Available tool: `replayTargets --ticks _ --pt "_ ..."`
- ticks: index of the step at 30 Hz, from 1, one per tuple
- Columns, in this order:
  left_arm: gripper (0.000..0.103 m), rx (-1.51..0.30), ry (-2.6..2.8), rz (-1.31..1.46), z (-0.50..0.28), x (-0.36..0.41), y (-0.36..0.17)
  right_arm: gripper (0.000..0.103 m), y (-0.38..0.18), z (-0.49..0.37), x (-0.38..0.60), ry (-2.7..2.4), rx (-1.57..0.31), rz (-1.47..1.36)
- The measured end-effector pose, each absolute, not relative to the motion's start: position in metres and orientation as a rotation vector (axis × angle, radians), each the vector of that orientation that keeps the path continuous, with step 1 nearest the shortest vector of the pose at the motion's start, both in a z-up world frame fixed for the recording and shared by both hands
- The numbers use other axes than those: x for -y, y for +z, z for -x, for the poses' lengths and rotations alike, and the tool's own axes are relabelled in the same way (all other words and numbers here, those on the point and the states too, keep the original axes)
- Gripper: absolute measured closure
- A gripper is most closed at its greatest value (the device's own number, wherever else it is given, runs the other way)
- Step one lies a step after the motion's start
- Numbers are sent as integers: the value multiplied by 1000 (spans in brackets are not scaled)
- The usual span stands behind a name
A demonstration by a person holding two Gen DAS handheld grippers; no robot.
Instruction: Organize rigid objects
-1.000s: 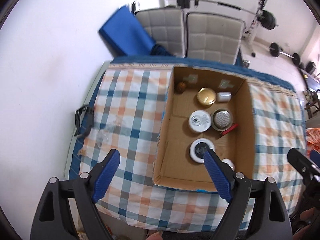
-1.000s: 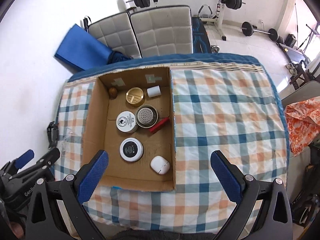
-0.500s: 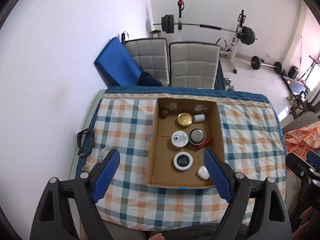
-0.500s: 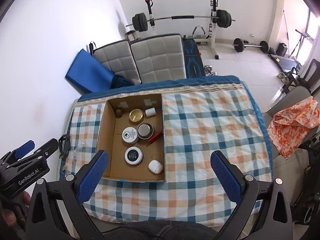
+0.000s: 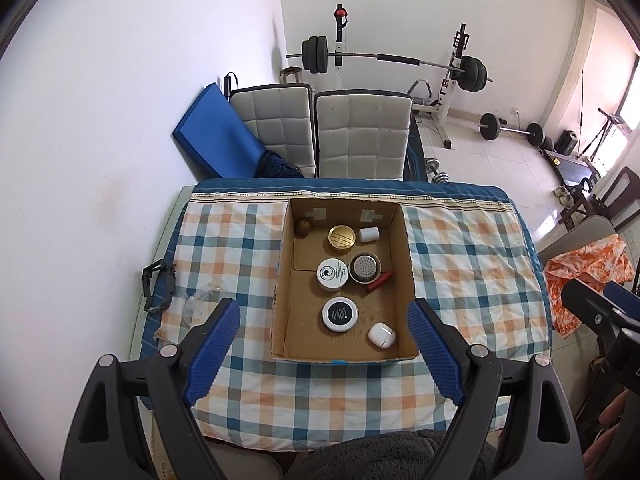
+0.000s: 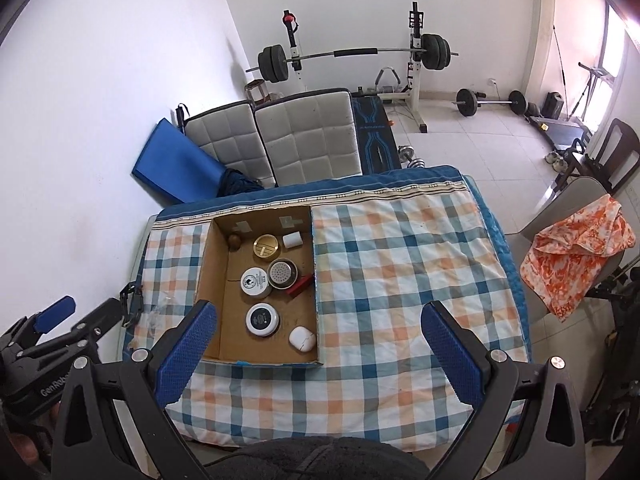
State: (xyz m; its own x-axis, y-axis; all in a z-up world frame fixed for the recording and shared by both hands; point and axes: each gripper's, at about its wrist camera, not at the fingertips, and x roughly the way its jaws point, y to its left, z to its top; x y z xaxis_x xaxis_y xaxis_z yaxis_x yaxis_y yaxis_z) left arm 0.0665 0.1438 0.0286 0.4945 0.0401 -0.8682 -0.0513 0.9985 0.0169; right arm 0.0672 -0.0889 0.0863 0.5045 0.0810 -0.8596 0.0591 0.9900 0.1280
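Note:
An open cardboard box [image 5: 282,276] [image 6: 208,264] stands on the checked tablecloth. It holds several small items: a gold tin [image 5: 341,238], a white cylinder [image 5: 369,234], a brown ball [image 5: 304,227], a white-lidded jar [image 5: 333,274], a metal strainer cup [image 5: 364,267], a red stick [image 5: 380,281], a black-lidded jar [image 5: 340,314] [image 6: 262,319] and a white case [image 5: 382,335] [image 6: 302,338]. My left gripper [image 5: 324,350] is open and empty, high above the table's near edge. My right gripper [image 6: 318,354] is open and empty, equally high.
A checked cloth [image 6: 400,280] covers the table. A black clip [image 5: 158,286] and clear plastic [image 5: 200,304] lie at its left edge. Two padded chairs [image 5: 360,136] and a blue mat [image 5: 216,140] stand behind; an orange cloth [image 6: 576,256] hangs on a chair at right.
Both grippers have pulled up and back from the box, so the table looks smaller and more of the room shows. Both stay open and empty.

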Motion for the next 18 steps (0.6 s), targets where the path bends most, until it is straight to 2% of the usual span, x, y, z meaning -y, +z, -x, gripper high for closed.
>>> replayTargets --ticks 18 --pt "17 -1051 48 12 -55 -136 28 0 83 -55 85 -5 -1055 -120"
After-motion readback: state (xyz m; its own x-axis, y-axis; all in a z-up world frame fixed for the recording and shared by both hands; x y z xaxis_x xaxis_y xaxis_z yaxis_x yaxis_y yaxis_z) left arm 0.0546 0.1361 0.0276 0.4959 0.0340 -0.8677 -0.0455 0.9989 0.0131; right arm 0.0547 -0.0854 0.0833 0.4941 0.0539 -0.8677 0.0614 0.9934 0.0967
